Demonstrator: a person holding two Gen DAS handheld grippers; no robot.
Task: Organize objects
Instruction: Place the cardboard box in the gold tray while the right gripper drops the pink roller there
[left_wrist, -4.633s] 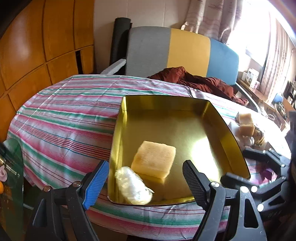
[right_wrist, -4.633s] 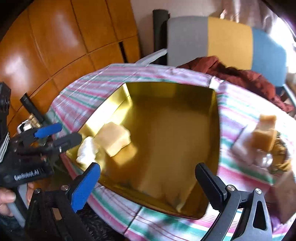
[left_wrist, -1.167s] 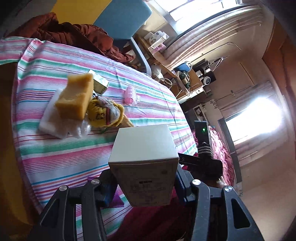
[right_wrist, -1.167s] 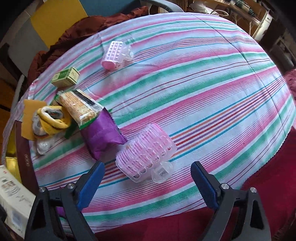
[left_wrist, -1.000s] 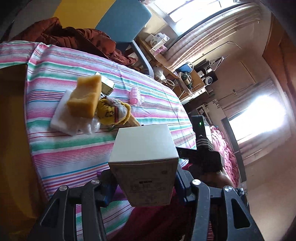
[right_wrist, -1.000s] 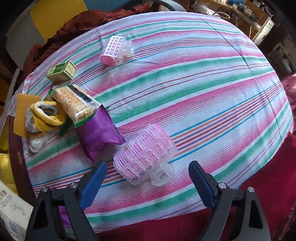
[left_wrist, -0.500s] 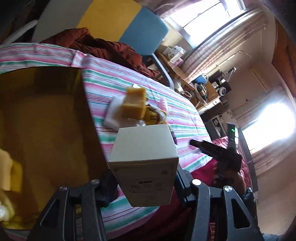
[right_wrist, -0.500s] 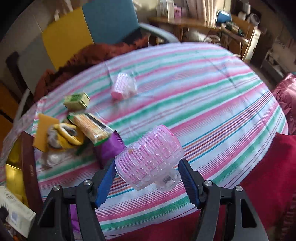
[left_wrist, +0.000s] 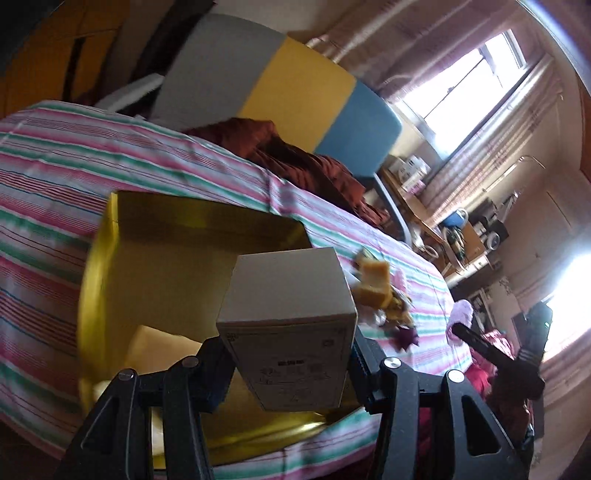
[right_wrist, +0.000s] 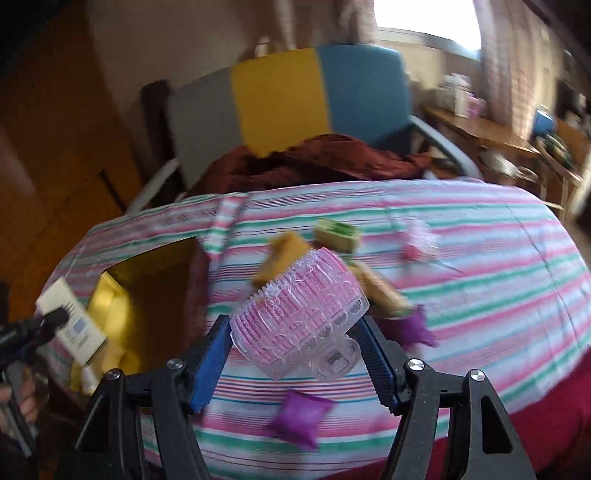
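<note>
My left gripper (left_wrist: 290, 363) is shut on a white cardboard box (left_wrist: 286, 310) and holds it above the near right part of the gold tray (left_wrist: 99, 254). A yellow sponge (left_wrist: 155, 343) lies in the tray below it. My right gripper (right_wrist: 295, 347) is shut on a pack of pink hair rollers (right_wrist: 299, 317), lifted above the striped tablecloth (right_wrist: 480, 266). In the right wrist view the left gripper (right_wrist: 33, 328) with the white box (right_wrist: 72, 321) shows at the left edge, over the gold tray (right_wrist: 114, 306).
On the cloth lie a yellow sponge block (right_wrist: 282, 254), a green box (right_wrist: 338, 232), a second pink roller pack (right_wrist: 417, 236), a biscuit pack (right_wrist: 380, 291) and purple sachets (right_wrist: 301, 417). A grey, yellow and blue chair (right_wrist: 288, 99) with a dark red garment (right_wrist: 317, 158) stands behind the table.
My left gripper has swung left with the white box, from the clutter side to over the gold tray. My right gripper has shut on the pink roller pack and lifted it.
</note>
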